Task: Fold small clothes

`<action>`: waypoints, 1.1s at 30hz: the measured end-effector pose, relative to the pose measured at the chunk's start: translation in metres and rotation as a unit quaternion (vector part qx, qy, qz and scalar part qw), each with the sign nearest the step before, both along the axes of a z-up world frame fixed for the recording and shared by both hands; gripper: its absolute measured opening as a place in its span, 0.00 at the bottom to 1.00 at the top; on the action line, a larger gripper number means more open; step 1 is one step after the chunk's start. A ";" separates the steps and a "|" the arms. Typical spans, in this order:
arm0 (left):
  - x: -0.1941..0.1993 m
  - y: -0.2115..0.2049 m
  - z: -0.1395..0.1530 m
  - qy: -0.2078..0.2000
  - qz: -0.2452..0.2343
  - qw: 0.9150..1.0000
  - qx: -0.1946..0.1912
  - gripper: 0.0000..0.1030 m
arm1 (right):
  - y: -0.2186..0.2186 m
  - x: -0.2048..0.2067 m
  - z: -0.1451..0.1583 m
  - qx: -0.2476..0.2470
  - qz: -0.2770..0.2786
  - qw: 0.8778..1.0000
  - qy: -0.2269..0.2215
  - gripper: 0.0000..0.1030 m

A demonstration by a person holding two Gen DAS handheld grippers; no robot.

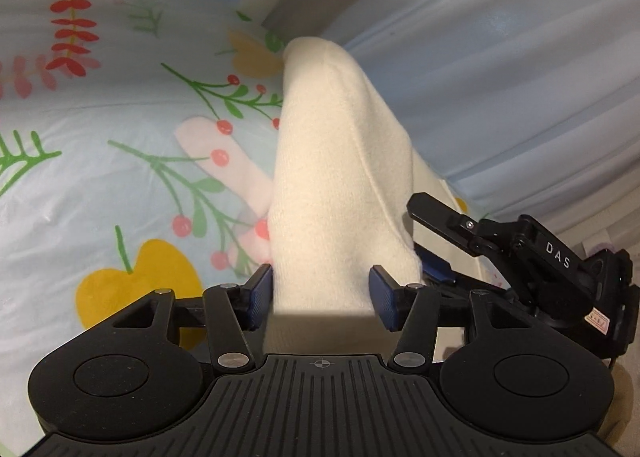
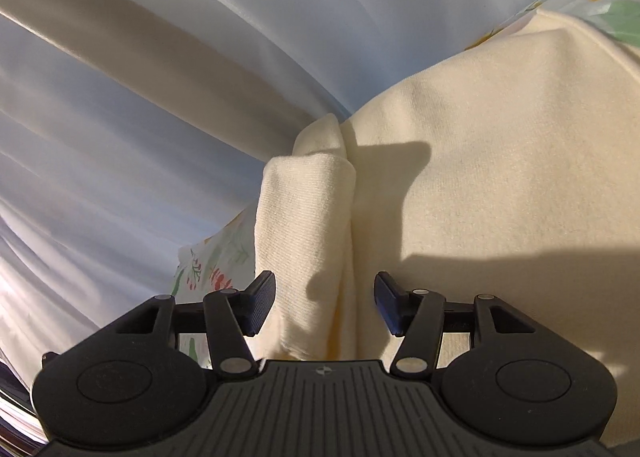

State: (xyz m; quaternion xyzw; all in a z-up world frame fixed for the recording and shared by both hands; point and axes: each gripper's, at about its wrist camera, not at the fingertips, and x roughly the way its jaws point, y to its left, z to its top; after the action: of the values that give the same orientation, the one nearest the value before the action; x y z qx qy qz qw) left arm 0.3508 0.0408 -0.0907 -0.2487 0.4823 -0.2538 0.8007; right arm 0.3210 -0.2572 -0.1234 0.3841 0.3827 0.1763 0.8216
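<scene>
A cream knit garment (image 1: pixel 336 161) lies on a floral sheet (image 1: pixel 100 161). In the left wrist view a raised fold of it runs away from my left gripper (image 1: pixel 321 295), whose blue pads (image 1: pixel 260 293) stand apart on either side of the cloth. My right gripper (image 1: pixel 436 257) shows at the right of that view, beside the same garment. In the right wrist view the garment (image 2: pixel 500 185) fills the right half, and a bunched fold (image 2: pixel 304 217) sits between the open fingers of my right gripper (image 2: pixel 324 303).
Pale blue-white draped fabric (image 2: pixel 140 97) hangs behind the sheet, also in the left wrist view (image 1: pixel 500 57). The floral sheet shows at the left of the garment in the right wrist view (image 2: pixel 212 265). A pink sock-like print or item (image 1: pixel 228 165) lies left of the garment.
</scene>
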 end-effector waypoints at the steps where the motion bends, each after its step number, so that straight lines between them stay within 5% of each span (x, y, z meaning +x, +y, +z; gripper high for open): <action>1: 0.000 0.000 0.000 0.002 0.002 1.000 -0.001 0.55 | 0.003 0.004 0.001 -0.004 0.006 1.000 0.002 0.53; 7: -0.004 -0.003 0.002 -0.009 -0.010 1.000 0.009 0.57 | 0.024 0.025 0.002 -0.010 0.048 0.999 -0.007 0.49; 8: -0.005 -0.005 0.003 -0.012 -0.012 1.000 0.011 0.60 | 0.026 0.029 -0.002 -0.010 0.047 0.999 -0.002 0.45; 10: -0.008 -0.007 0.005 -0.012 -0.010 1.000 0.018 0.60 | 0.027 0.031 -0.005 -0.006 0.044 0.999 -0.006 0.22; 15: -0.035 -0.014 0.029 -0.051 -0.022 0.998 0.043 0.60 | 0.043 0.012 0.030 -0.132 0.046 0.986 -0.089 0.13; 20: -0.048 -0.035 0.032 -0.066 -0.061 0.994 0.060 0.60 | 0.027 -0.012 0.056 -0.151 0.004 0.979 -0.139 0.12; 24: -0.049 -0.053 0.030 -0.075 -0.066 0.991 0.092 0.60 | 0.005 -0.028 0.057 -0.177 -0.043 0.974 -0.136 0.12; 30: -0.046 -0.060 0.020 -0.037 -0.083 0.993 0.074 0.59 | -0.040 -0.041 0.031 -0.205 -0.082 0.973 -0.065 0.12; 33: -0.048 -0.059 0.021 -0.036 -0.092 0.993 0.062 0.59 | -0.059 -0.039 0.013 -0.158 -0.073 0.985 -0.020 0.20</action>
State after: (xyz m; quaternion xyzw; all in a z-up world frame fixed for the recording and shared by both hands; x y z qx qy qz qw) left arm 0.3027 -0.0186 -0.0693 -0.1439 0.4889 -0.3050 0.8045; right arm 0.2819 -0.3159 -0.1106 0.2731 0.3603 0.0606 0.8899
